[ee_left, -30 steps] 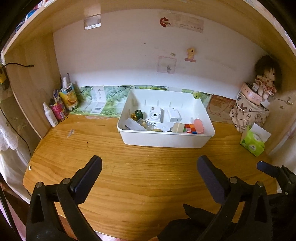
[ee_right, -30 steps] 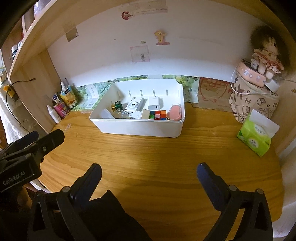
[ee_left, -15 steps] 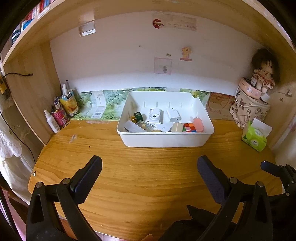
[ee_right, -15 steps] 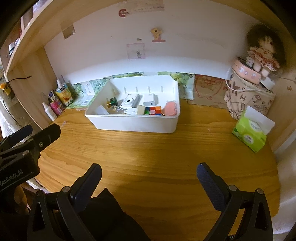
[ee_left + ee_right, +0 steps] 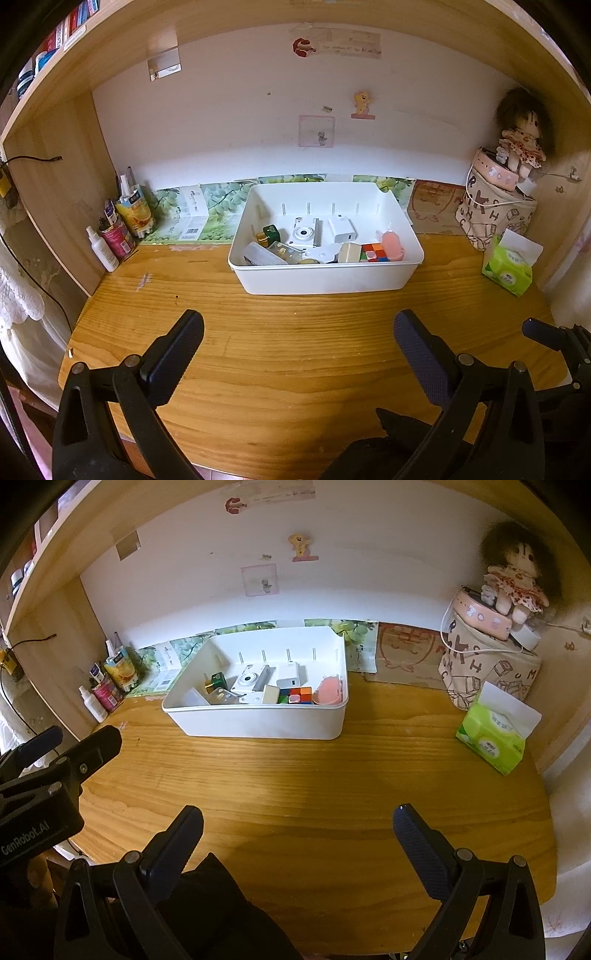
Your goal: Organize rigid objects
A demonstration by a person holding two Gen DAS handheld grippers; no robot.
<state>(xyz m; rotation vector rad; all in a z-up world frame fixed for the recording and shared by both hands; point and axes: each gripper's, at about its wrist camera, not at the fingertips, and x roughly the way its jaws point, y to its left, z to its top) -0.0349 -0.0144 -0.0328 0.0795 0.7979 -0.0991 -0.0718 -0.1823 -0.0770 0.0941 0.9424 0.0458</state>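
Left wrist view: left gripper [image 5: 297, 332] and right gripper [image 5: 297, 829] both gape wide, empty, over the desk's [image 5: 295, 339] front edge; bin [image 5: 325, 278] sits near the back edge.

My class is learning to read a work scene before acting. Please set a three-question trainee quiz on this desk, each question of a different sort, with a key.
1. True or false: the left gripper holds an object.
2. Which lies at the right end of the white bin? A pink container, B white camera, C green bottle.
3. Fill in: the green tissue pack rests on the ____.

Key: 1 false; 2 A; 3 desk.
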